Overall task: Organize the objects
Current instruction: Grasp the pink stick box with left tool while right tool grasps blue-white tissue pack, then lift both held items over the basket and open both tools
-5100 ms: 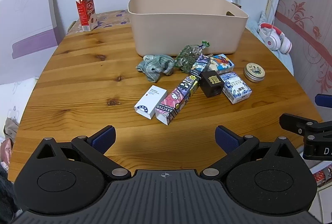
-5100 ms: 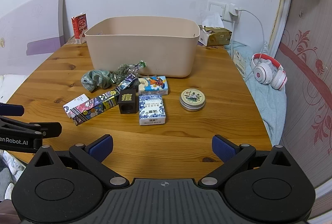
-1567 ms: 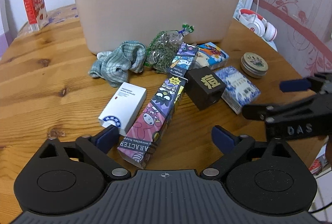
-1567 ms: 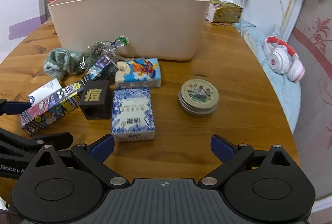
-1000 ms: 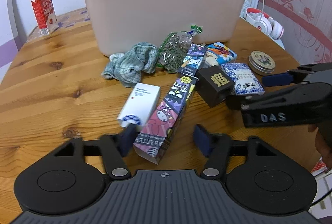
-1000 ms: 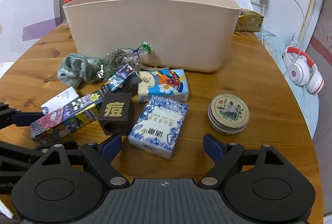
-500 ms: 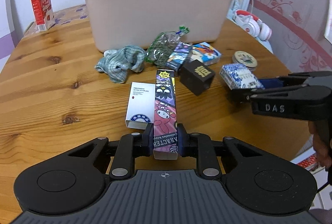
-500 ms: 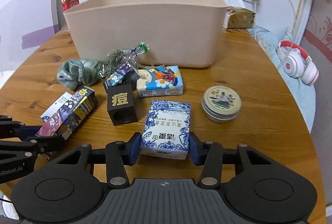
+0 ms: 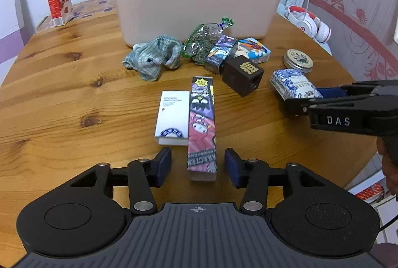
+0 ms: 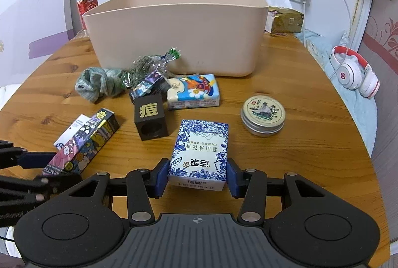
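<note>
The right gripper [image 10: 197, 174] clamps its blue pads on both sides of the near end of a blue-and-white floral tissue pack [image 10: 200, 152], which appears just raised off the round wooden table [image 10: 311, 143]. Earlier frames are given, and the left gripper [image 9: 197, 166] has just been opening: its jaws now stand apart on either side of the long cartoon-printed carton [image 9: 202, 123], pads clear of it, so the carton lies free on the wood, touching the white box [image 9: 172, 117] on its left. Beyond them sit a dark cube with a gold character [image 10: 150, 116], a colourful tissue pack [image 10: 193, 91], a round tin [image 10: 263, 115] to the right, a green checked cloth [image 10: 99, 82] and a cellophane bag of dried herbs [image 10: 145, 67]. The beige storage tub [image 10: 174, 34] waits at the far side, its inside hidden by the wall. The step in hand looks like the pick-up. Next, the right hand probably needs to lift the pack clear over the tub's rim, while the left likely must close again on the carton.
</note>
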